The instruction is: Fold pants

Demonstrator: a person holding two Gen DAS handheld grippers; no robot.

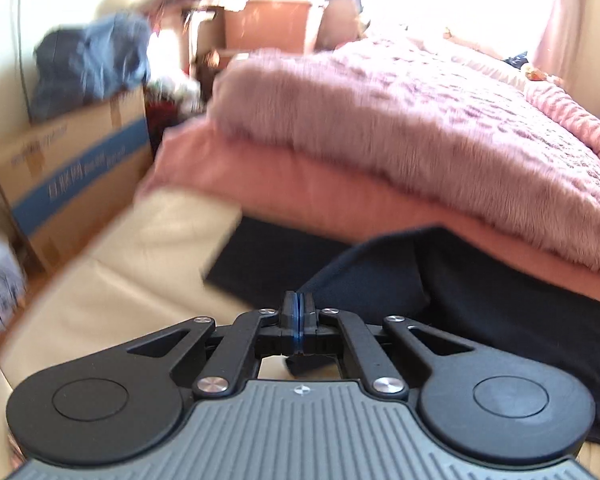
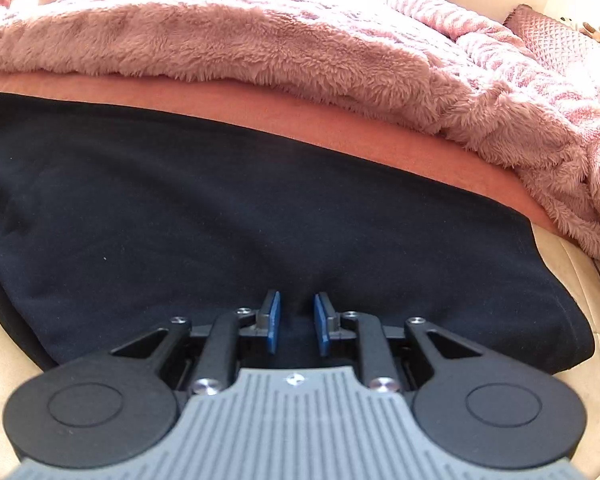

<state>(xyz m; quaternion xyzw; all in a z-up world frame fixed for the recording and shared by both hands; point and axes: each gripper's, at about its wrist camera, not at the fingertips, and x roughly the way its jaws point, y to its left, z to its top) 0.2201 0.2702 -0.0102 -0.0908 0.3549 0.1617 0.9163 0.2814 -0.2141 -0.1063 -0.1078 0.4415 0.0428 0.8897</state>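
Pants (image 2: 260,208): dark, spread flat across centre frame on a cream surface (image 2: 580,280).
Surroundings: fluffy pink blanket (image 2: 260,40) along the top; cardboard box (image 1: 80,168) at upper left.
Left gripper (image 1: 299,304): angled down, clenched on a pants fold.
Right gripper (image 2: 297,316): angled down over the pants, released, pads slightly apart.

Strong daylight blows out the upper right of the left view, whose box (image 1: 76,164) is motion-blurred. The right view is sharper. Fisheye bends both at the edges.

Black pants (image 2: 260,200), fluffy pink blanket (image 2: 300,40), blue-striped brown cardboard box (image 1: 80,168).
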